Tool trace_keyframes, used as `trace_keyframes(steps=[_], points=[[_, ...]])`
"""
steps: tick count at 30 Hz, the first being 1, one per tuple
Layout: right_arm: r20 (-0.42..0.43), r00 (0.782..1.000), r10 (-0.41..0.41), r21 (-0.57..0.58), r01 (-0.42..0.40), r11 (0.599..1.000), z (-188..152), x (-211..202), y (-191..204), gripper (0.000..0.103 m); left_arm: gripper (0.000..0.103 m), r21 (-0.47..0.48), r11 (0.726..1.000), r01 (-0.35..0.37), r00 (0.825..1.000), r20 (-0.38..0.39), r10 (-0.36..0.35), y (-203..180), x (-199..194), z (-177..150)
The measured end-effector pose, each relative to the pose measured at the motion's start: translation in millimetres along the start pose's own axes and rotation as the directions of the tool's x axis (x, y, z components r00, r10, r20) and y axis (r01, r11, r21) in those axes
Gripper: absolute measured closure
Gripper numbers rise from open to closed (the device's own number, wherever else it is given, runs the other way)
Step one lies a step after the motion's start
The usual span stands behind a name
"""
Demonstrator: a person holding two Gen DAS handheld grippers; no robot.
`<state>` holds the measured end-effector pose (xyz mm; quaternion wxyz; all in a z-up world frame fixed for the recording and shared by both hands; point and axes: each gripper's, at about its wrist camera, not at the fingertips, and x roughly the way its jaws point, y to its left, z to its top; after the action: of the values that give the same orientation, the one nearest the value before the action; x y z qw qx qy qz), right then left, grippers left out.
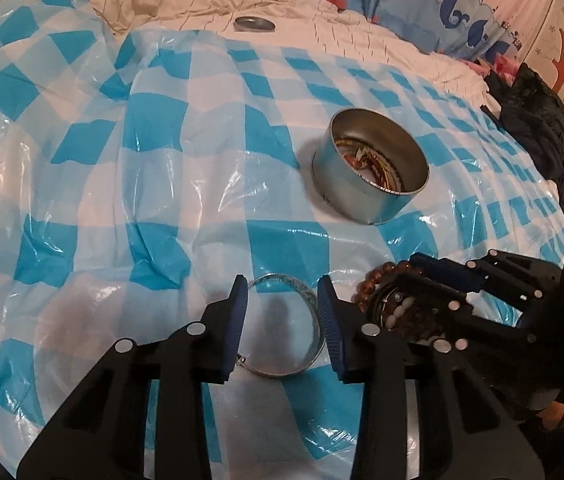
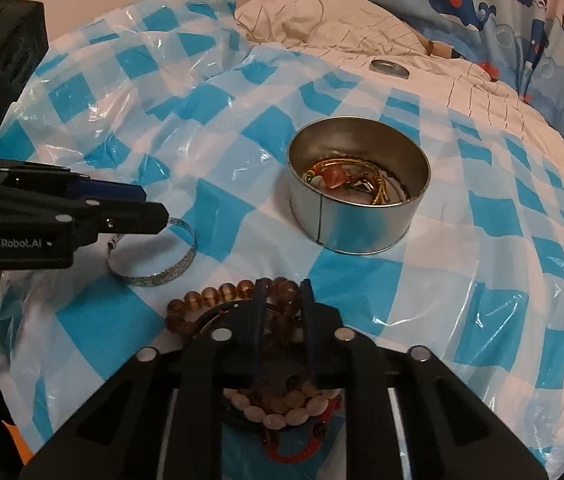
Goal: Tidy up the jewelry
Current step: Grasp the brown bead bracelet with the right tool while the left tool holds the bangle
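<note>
A silver bangle (image 1: 282, 280) (image 2: 152, 278) lies flat on the blue-checked plastic sheet. My left gripper (image 1: 283, 300) (image 2: 154, 210) straddles it part-way open, with the bangle showing in the gap between the blue pads. To its right lies a heap of bead bracelets. My right gripper (image 2: 283, 286) (image 1: 406, 276) is shut on the brown bead bracelet (image 2: 210, 294) (image 1: 378, 276) at the top of that heap. Pale pink beads (image 2: 278, 410) and a red cord (image 2: 294, 452) sit under its fingers. Beyond stands an open round tin (image 1: 346, 200) (image 2: 354, 228) holding gold and red jewelry (image 2: 346, 180).
The tin's lid (image 1: 254, 24) (image 2: 389, 68) rests on the white bedding at the back. A whale-print quilt (image 2: 482, 8) is bunched at the far right. A black bag (image 1: 534, 112) lies at the sheet's right edge. The plastic sheet is wrinkled and humped at the left.
</note>
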<state>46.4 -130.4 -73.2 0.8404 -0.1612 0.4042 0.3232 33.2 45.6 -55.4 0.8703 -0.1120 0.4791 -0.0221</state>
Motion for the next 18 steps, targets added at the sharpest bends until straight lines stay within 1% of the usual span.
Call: trace_keyframes(steps=[2, 3, 5, 6, 8, 9, 12, 15, 16, 17, 18], points=[[0.008, 1.0, 0.006, 0.004, -0.006, 1.0, 0, -4, -2, 0.091, 0.068, 0.003, 1.0, -0.001, 1.0, 0.0, 0.001, 1, -1, 0], [0.017, 1.0, 0.002, 0.004, -0.002, 1.0, 0, -6, -2, 0.091, 0.065, 0.005, 1.0, -0.002, 1.0, -0.003, 0.002, 1, -1, 0], [0.032, 0.999, 0.009, 0.011, -0.009, 1.0, 1, -10, -3, 0.091, 0.04, 0.01, 1.0, -0.029, 1.0, -0.004, 0.029, 3, -1, -1], [0.045, 0.999, 0.012, 0.018, -0.013, 1.0, 2, -14, -4, 0.091, 0.036, 0.019, 0.998, -0.054, 0.999, 0.006, 0.054, 3, -1, -2], [0.07, 0.997, 0.022, 0.033, -0.025, 0.999, 3, -23, -7, 0.091, 0.022, 0.042, 0.996, -0.081, 0.997, 0.006, 0.081, 2, 1, -4], [0.086, 0.996, 0.037, 0.048, -0.041, 0.998, 4, -28, -10, 0.091, 0.02, 0.058, 0.994, -0.093, 0.996, 0.002, 0.093, 1, 3, -5], [0.122, 0.989, 0.081, 0.098, -0.094, 0.991, 5, -41, -20, 0.091, 0.018, 0.116, 0.985, -0.129, 0.991, -0.023, 0.133, -5, 15, -10], [0.15, 0.98, 0.13, 0.162, -0.154, 0.975, 5, -47, -32, 0.091, 0.018, 0.143, 0.981, -0.131, 0.99, -0.037, 0.138, -9, 23, -11], [0.162, 0.975, 0.15, 0.188, -0.18, 0.965, 5, -49, -37, 0.091, 0.025, 0.143, 0.982, -0.126, 0.99, -0.038, 0.133, -9, 25, -10], [0.171, 0.972, 0.161, 0.205, -0.195, 0.959, 4, -51, -41, 0.091, 0.036, 0.14, 0.982, -0.124, 0.991, -0.039, 0.13, -8, 25, -10], [0.189, 0.966, 0.179, 0.233, -0.221, 0.947, 4, -53, -47, 0.091, 0.042, 0.133, 0.983, -0.126, 0.991, -0.038, 0.132, -6, 24, -9]])
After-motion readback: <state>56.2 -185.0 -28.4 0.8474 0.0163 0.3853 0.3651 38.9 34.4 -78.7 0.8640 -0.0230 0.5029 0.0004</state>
